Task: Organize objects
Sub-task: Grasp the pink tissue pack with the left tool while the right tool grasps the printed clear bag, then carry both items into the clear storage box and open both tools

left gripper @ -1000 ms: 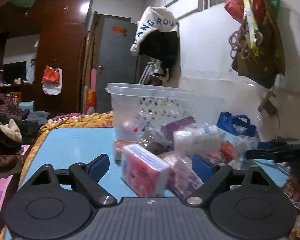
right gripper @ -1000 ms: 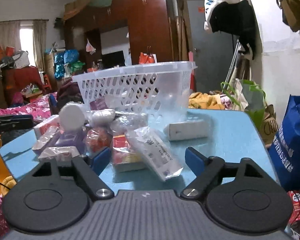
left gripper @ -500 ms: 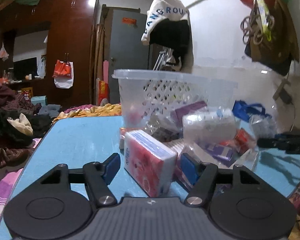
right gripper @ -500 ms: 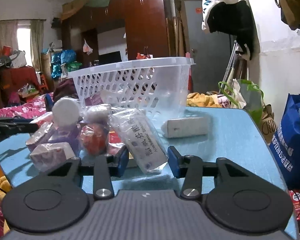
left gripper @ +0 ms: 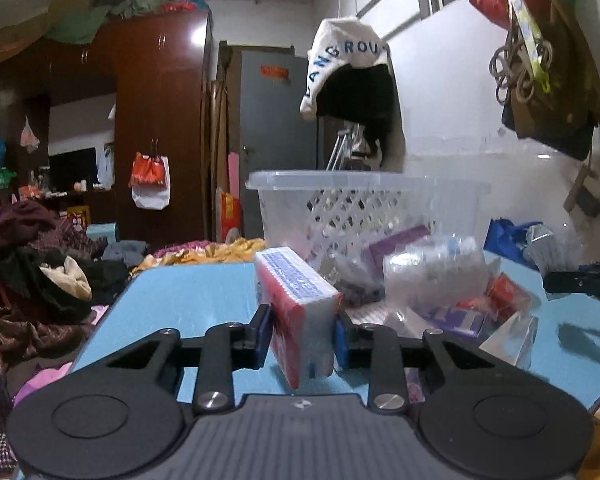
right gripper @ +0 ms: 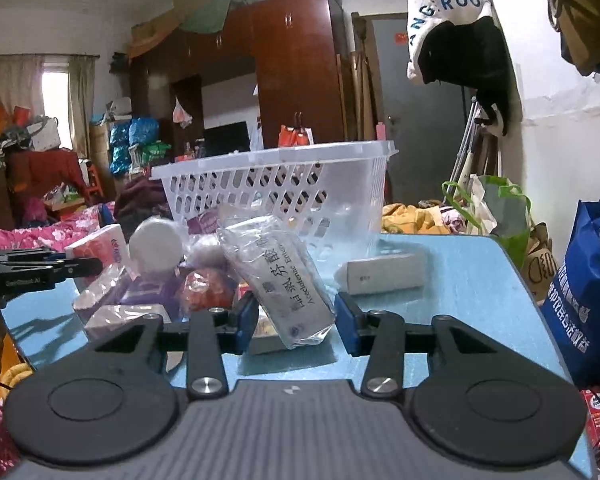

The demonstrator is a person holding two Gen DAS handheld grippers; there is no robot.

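Note:
My left gripper (left gripper: 301, 334) is shut on a red and white tissue pack (left gripper: 296, 300) and holds it lifted above the blue table (left gripper: 188, 296). My right gripper (right gripper: 296, 322) is shut on a clear plastic-wrapped medicine box (right gripper: 278, 276) with black lettering, tilted up off the table (right gripper: 472, 292). A white perforated plastic basket (left gripper: 364, 208) stands behind the pile and shows in the right wrist view too (right gripper: 276, 192). Several loose packets lie in front of it, among them a purple box (left gripper: 396, 240) and a white round lid (right gripper: 156, 246).
A white flat box (right gripper: 384, 272) lies on the table right of the pile. A blue shopping bag (right gripper: 588, 292) stands beyond the table's right edge. The other gripper (right gripper: 32, 268) shows at the left. A wardrobe (left gripper: 156, 120) and clothes piles fill the room behind.
Both grippers closed from wide open onto their items. The left one lifted the tissue pack. The right one raised the medicine box's near end.

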